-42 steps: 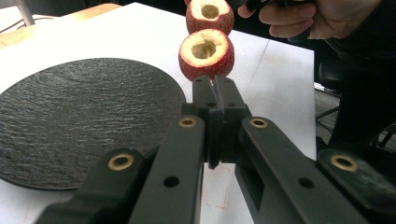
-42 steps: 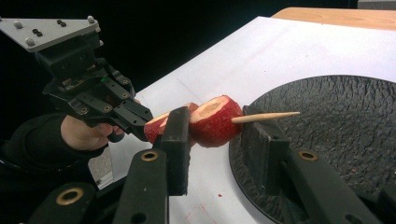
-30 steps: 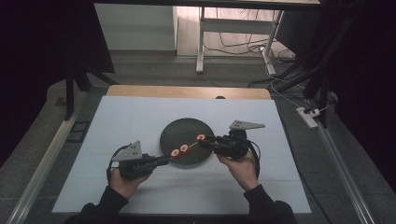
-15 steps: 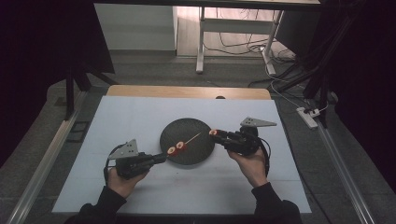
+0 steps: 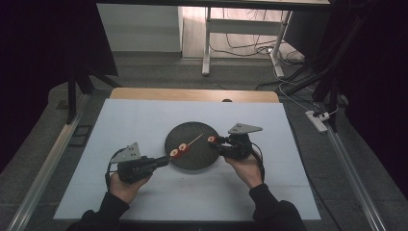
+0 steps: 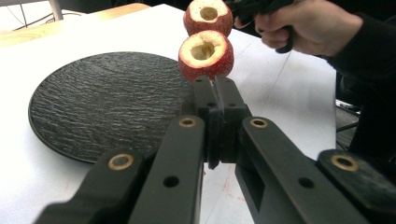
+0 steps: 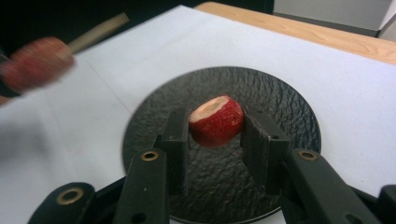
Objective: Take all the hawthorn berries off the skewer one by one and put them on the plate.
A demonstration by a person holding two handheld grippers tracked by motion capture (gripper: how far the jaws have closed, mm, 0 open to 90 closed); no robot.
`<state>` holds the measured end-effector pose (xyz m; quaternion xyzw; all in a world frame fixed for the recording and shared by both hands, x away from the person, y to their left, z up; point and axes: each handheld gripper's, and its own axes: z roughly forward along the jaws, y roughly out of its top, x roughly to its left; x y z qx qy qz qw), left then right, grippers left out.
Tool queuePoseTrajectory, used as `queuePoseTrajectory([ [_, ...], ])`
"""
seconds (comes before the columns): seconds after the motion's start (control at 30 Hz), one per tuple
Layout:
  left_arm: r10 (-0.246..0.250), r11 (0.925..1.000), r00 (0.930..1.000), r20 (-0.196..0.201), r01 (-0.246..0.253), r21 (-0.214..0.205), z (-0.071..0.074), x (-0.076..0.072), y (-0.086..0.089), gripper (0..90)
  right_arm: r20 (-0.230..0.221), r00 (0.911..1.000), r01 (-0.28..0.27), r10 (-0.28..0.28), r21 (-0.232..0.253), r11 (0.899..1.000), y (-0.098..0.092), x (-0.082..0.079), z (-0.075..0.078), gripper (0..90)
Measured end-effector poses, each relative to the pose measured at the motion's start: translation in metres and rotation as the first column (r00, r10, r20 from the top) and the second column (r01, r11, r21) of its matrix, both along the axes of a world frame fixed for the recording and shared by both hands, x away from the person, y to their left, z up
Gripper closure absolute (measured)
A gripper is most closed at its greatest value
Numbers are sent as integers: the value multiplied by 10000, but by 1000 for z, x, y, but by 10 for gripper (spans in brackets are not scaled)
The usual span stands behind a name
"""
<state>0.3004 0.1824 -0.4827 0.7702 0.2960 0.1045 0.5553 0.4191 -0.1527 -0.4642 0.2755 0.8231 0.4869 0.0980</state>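
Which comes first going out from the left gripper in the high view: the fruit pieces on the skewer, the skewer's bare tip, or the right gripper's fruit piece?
1. Fruit pieces on the skewer, right at the left gripper, over the plate's left edge.
2. Skewer's bare tip, above the plate's middle.
3. Right gripper's fruit piece, at the plate's right edge.

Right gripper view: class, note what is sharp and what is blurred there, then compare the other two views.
Right gripper view: the red fruit piece in the right claw is sharp, while the skewer at upper left is smeared. Left gripper view: fruit pieces crisp. High view: surroundings dark, white table evenly lit.
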Motion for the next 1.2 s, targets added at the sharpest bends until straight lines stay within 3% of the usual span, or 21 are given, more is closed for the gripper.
queuePoseTrajectory([
  [0.4,188,9998,9998,-55,-188,10,-2,2,2,896,379,9993,-30,71,-1071,9942,26,14,-27,633],
  [0.87,365,9993,9993,-102,-365,-53,-3,3,5,895,453,9988,-97,185,-1881,9821,51,29,-60,632],
  [1.03,370,9993,9993,-111,-370,-73,-3,3,5,895,398,9989,-160,245,-2005,9796,53,30,-64,622],
  [1.2,363,9993,9993,-105,-364,-71,-3,3,5,896,384,9991,-112,180,-1720,9850,51,30,-62,548],
])
